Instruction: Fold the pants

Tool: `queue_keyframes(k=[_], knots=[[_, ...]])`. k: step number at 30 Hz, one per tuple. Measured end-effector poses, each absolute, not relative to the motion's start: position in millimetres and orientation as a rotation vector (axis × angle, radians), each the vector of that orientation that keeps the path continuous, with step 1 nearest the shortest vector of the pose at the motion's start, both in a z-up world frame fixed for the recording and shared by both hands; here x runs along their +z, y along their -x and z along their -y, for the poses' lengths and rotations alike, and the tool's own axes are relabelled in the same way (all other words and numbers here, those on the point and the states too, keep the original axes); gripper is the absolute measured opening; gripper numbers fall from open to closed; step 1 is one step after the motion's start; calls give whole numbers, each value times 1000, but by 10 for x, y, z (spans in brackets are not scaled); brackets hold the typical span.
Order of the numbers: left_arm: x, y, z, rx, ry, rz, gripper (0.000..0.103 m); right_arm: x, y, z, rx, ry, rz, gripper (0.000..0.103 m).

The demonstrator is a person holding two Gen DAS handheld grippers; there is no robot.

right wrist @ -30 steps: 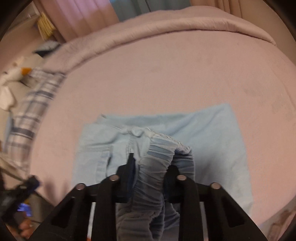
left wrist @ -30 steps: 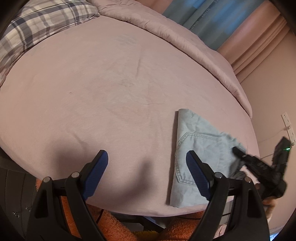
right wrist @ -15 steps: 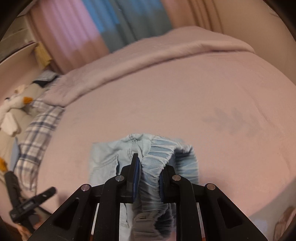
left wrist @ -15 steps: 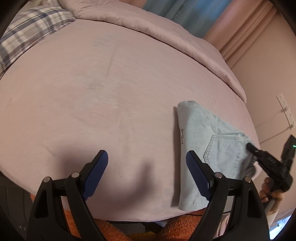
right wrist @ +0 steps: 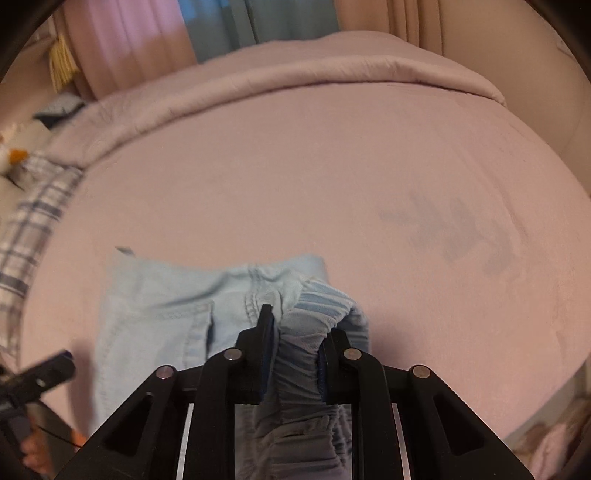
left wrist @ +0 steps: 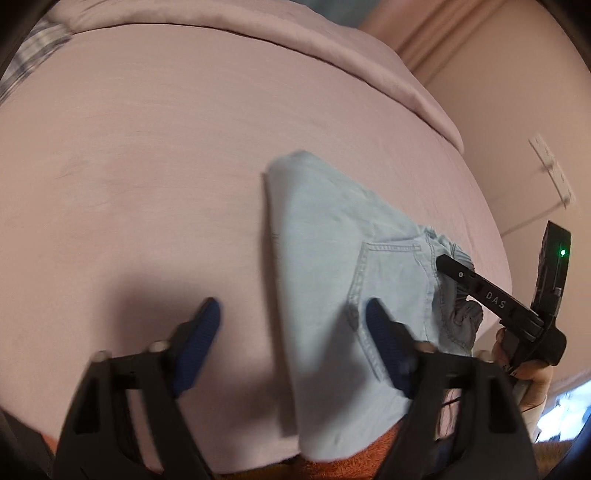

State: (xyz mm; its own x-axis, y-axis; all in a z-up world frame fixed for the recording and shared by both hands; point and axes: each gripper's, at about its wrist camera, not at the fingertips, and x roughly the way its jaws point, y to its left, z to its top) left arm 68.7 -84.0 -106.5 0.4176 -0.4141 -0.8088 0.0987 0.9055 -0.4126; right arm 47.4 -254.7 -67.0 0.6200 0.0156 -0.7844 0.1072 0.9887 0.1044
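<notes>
1. A bed covered by a pink sheet fills both views; a rolled pink blanket is laid along its far edge.
2. Curtains in pink and blue are shown broadly only by the right wrist view; in the left wrist view just a corner of them is seen, together with a wall and a white socket strip.
3. A plaid pillow is seen at the left side of the bed, clearest in the right wrist view.
4. The pants, light blue denim and folded, are laid on the near part of the bed, with the lower end over the bed's front edge. The back pocket and the whole folded outline are given only by the left wrist view.
5. The right gripper is clamped on the bunched elastic waistband of the pants; the pinch is seen close only in its own view, while from the left wrist view it is seen from the side, held by a hand.
6. The left gripper is held over the pants, its jaws apart and closing; the left edge of the pants is seen between them, unpinched.
</notes>
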Motion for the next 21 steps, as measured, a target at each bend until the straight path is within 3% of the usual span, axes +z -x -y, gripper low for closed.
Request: queue_keyframes(k=[4, 8, 16, 19, 21], knots=[[-1243, -815, 953, -364, 340, -1144, 55, -736, -415, 2683, -59, -202, -906, 27], [-1410, -832, 980, -373, 365, -1197, 57, -761, -350, 2747, -120, -206, -908, 53], [-1421, -606, 966, -391, 338, -1196, 57, -832, -91, 2823, -129, -260, -909, 55], [-1433, -506, 921, -396, 368, -1208, 57, -835, -53, 2842, -139, -267, -919, 65], [-1405, -453, 943, -424, 372, -1235, 64, -852, 30, 2872, -136, -272, -936, 66]])
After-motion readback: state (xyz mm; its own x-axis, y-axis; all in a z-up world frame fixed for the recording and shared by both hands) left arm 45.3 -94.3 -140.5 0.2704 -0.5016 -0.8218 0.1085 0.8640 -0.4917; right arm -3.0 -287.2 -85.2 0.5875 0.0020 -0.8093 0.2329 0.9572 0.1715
